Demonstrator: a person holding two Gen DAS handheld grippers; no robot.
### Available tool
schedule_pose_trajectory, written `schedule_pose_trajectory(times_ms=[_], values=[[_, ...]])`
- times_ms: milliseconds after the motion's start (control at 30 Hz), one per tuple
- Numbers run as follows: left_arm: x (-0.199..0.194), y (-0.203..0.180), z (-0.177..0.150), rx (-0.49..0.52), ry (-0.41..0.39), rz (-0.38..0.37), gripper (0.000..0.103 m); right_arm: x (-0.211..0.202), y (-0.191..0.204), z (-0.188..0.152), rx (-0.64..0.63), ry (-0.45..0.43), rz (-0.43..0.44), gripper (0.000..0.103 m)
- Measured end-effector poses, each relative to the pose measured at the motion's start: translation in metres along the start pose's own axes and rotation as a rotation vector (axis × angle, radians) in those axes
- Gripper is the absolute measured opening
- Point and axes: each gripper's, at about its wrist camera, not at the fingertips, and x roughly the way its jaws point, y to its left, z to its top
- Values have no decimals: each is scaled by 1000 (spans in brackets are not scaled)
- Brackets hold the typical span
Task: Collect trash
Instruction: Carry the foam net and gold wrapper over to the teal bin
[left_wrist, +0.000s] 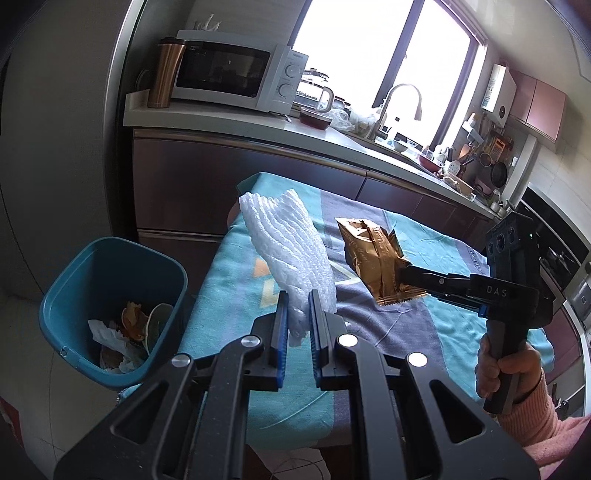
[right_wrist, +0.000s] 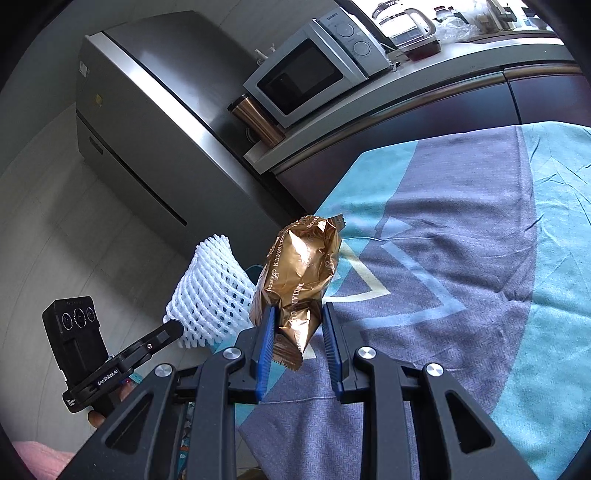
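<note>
My left gripper (left_wrist: 298, 300) is shut on a white foam fruit net (left_wrist: 291, 243) and holds it above the left end of the table (left_wrist: 461, 332). The net also shows in the right wrist view (right_wrist: 208, 295). My right gripper (right_wrist: 298, 314) is shut on a crumpled gold snack wrapper (right_wrist: 301, 273) and holds it above the table. In the left wrist view the right gripper (left_wrist: 402, 277) grips the wrapper (left_wrist: 369, 258) just right of the net. A blue trash bin (left_wrist: 110, 310) stands on the floor left of the table, holding paper and peel scraps.
The table is covered with a teal and grey cloth (right_wrist: 461, 258). Behind it runs a kitchen counter (left_wrist: 258, 125) with a microwave (left_wrist: 236, 70), a copper tumbler (left_wrist: 166, 74), a kettle and a sink tap. A steel fridge (right_wrist: 147, 122) stands at the left.
</note>
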Motion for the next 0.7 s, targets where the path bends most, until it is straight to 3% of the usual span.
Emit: schedule_pose_trajectory(times_ms=[700], values=[[-23, 33, -2, -54, -44, 66, 11, 35, 27, 4, -51, 64, 39, 24]])
